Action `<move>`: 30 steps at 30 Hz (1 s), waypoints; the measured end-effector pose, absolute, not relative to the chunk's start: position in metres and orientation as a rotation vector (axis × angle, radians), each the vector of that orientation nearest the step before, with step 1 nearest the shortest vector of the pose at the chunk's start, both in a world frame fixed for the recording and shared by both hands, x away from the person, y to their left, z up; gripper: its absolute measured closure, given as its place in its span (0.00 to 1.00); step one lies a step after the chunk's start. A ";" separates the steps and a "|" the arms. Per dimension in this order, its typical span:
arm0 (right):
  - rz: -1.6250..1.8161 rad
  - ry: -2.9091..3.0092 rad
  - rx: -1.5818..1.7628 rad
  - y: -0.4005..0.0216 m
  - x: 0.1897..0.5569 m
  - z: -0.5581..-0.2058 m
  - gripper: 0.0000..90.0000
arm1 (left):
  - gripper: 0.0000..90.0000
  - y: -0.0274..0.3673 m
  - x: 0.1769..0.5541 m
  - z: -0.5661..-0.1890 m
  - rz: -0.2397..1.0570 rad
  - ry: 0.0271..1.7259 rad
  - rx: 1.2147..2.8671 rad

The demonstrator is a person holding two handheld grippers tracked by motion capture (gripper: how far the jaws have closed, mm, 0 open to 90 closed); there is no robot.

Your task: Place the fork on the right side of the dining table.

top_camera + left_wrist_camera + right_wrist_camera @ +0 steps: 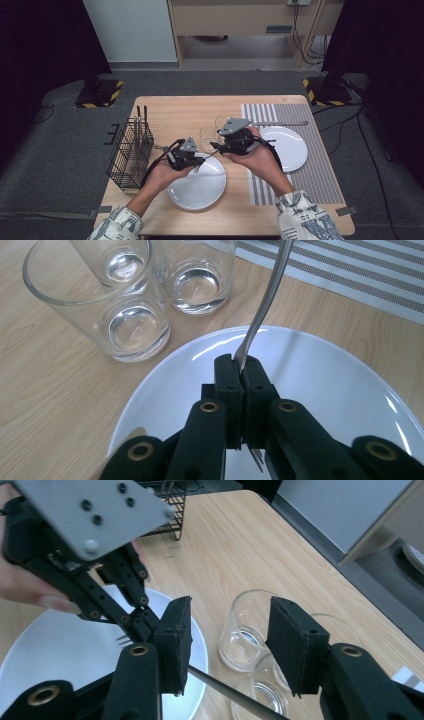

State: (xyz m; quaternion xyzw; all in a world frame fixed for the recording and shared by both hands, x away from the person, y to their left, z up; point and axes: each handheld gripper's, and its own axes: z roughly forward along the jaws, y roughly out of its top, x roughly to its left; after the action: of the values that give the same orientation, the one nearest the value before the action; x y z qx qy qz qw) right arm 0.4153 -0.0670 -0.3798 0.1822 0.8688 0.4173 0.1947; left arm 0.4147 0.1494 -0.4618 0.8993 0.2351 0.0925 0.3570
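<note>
One fork (260, 315), two glasses (107, 300), two plates (197, 187).

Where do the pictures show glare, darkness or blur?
High view: dark corners, the near plate evenly lit. Left gripper view: bright streaks on the plate rim, glints in the glasses, all sharp. Right gripper view: the fork handle and glasses slightly soft.

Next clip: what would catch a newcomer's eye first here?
The fork, clamped in the shut left gripper above the near white plate. Its handle runs between the open jaws of the right gripper, which do not press on it. Just beyond stand clear glasses on the wooden table.
</note>
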 end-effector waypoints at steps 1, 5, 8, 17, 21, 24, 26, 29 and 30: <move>1.168 2.441 0.504 -0.066 0.414 -0.380 0.59 | 0.98 0.150 0.415 -0.462 0.241 0.614 2.319; 1.158 2.463 0.483 -0.061 0.413 -0.385 0.59 | 0.98 0.151 0.416 -0.461 0.235 0.622 2.319; 1.150 2.480 0.481 -0.060 0.413 -0.387 0.60 | 0.98 0.153 0.417 -0.460 0.230 0.629 2.305; 1.106 2.496 0.489 -0.064 0.419 -0.396 0.62 | 0.98 0.154 0.415 -0.464 0.211 0.626 2.305; 1.079 2.505 0.494 -0.070 0.419 -0.403 0.64 | 0.98 0.156 0.416 -0.462 0.205 0.626 2.298; 1.080 2.504 0.505 -0.075 0.420 -0.406 0.66 | 0.97 0.155 0.416 -0.461 0.193 0.620 2.292; 1.102 2.509 0.502 -0.079 0.422 -0.408 0.69 | 0.97 0.154 0.416 -0.460 0.192 0.614 2.296; 1.119 2.526 0.497 -0.083 0.423 -0.409 0.74 | 0.97 0.153 0.415 -0.461 0.189 0.612 2.293; 1.119 2.527 0.497 -0.083 0.422 -0.410 0.74 | 0.97 0.152 0.415 -0.460 0.186 0.612 2.290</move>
State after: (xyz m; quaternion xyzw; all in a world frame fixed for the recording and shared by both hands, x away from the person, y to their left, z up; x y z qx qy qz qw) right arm 0.4223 -0.0834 -0.4095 0.1746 0.8874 0.3930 0.1661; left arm 0.4148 0.1524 -0.4601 0.8937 0.2388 0.0724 0.3729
